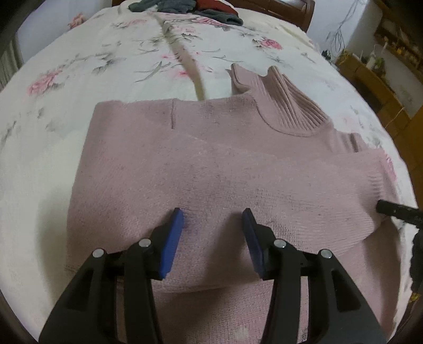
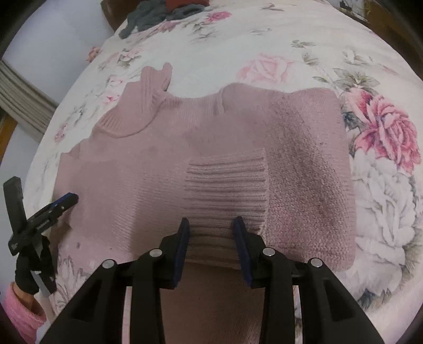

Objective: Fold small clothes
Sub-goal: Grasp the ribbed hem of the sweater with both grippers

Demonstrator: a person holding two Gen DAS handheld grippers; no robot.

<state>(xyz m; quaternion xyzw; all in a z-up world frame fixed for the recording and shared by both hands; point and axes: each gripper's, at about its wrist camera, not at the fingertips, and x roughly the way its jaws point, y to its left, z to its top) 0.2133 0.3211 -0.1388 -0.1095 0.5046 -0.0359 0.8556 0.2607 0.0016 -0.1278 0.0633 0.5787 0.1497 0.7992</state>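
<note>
A pink knitted turtleneck sweater (image 1: 211, 158) lies flat on a floral bedspread (image 1: 79, 66), its ribbed collar (image 1: 290, 111) toward the far right. My left gripper (image 1: 212, 214) hovers open over the sweater's lower body, nothing between its blue pads. In the right wrist view one sleeve is folded across the sweater (image 2: 304, 158), and its ribbed cuff (image 2: 224, 182) lies flat and reaches between the fingers of my right gripper (image 2: 211, 222), which stands open astride it. The left gripper (image 2: 39, 193) shows at the sweater's left edge, and a black right fingertip (image 1: 391, 209) shows by the sleeve end.
A heap of grey and red clothes (image 1: 185, 8) lies at the far end of the bed. A cream strap (image 1: 190, 66) runs across the bedspread beyond the sweater. Wooden furniture (image 1: 370, 79) stands off the bed's right side. A pink-sleeved hand (image 2: 21, 312) holds the left gripper.
</note>
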